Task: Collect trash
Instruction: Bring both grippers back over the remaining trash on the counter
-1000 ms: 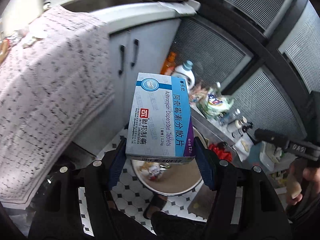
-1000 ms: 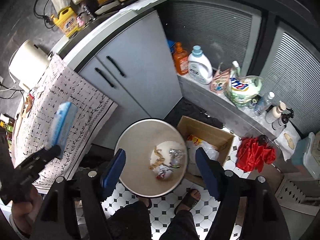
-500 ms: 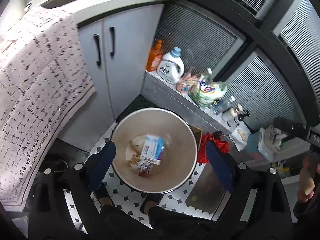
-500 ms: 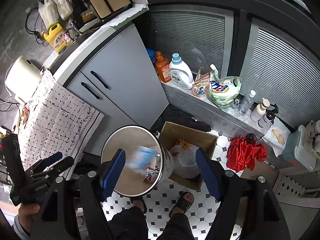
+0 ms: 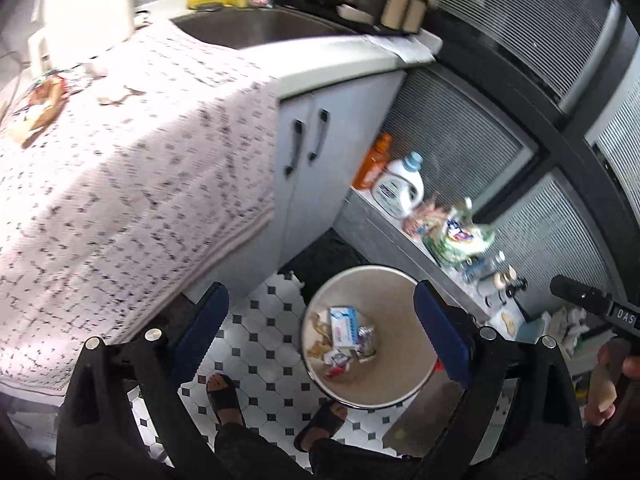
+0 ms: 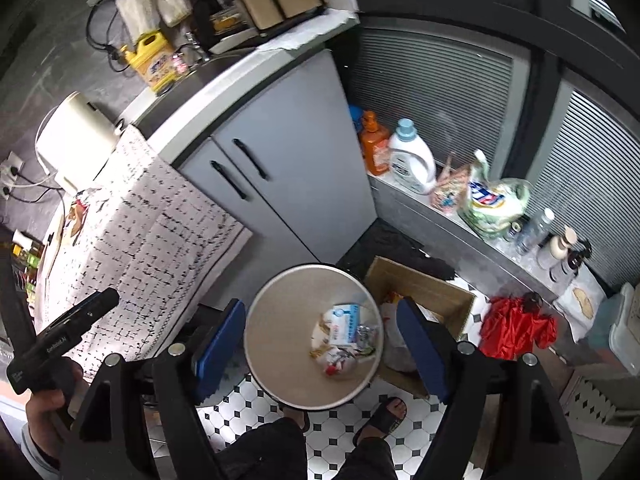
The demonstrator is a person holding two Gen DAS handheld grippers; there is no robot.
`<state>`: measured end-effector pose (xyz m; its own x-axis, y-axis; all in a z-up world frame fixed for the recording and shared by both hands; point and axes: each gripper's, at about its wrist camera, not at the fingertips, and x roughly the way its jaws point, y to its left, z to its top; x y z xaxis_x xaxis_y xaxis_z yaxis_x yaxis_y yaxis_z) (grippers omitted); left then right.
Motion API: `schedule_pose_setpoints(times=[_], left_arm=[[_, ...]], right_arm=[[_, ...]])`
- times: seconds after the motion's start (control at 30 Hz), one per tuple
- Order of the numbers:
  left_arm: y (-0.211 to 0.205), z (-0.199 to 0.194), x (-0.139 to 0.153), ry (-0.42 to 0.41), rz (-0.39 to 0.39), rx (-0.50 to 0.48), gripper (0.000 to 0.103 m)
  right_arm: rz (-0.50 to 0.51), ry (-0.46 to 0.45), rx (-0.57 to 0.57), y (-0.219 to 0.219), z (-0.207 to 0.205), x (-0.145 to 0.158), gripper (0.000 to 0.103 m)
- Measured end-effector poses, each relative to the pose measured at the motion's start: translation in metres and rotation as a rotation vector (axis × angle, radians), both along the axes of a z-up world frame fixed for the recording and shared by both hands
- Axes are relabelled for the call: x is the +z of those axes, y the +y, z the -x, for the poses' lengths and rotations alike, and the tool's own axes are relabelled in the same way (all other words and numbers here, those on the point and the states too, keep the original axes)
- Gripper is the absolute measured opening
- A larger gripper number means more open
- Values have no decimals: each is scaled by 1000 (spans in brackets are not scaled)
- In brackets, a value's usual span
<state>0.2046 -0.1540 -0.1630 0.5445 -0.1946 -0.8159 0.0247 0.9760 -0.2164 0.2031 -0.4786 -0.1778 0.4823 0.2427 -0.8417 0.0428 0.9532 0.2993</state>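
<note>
Low in the frame, both tools gape empty, the right tool (image 6: 320, 344) opening wider, the left tool (image 5: 320, 334) wide; wrappers (image 5: 44, 100) upper left look light, crinkly: pinch their edges.

Trash bin (image 6: 276, 344): round, matt beige inner wall, thin metal-looking rim. Inside it, a glossy cardboard medicine box (image 6: 345, 322) beside crinkled foil wrappers (image 5: 366, 342). Beside the bin, a rough brown cardboard carton (image 6: 436, 292). Floor (image 5: 264, 344): smooth glazed tile. Tabletop cloth (image 5: 120, 184): woven, matt, printed. Cabinet doors (image 6: 296, 176): smooth satin grey. Sink (image 5: 256, 28): dull metal.
</note>
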Motion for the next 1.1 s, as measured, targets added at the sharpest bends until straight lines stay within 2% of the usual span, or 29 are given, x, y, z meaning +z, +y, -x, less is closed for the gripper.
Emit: schedule_pose_setpoints(times=[0.27,0.43,0.8,1.1], left_arm=[[54,-1,16,-29,2,89,93],[93,-3,27,-61,-7,151,97],[186,-17,42,-130,-17,297,96],[245,-49,44,-142,-14,323,69]], right_arm=[[2,-35,76,54,-25,17,84],[0,-86,112,92,-41,33,96],[-21,-142,151,167,-74,57,95],[0,-160,149,213,-91,68,95]])
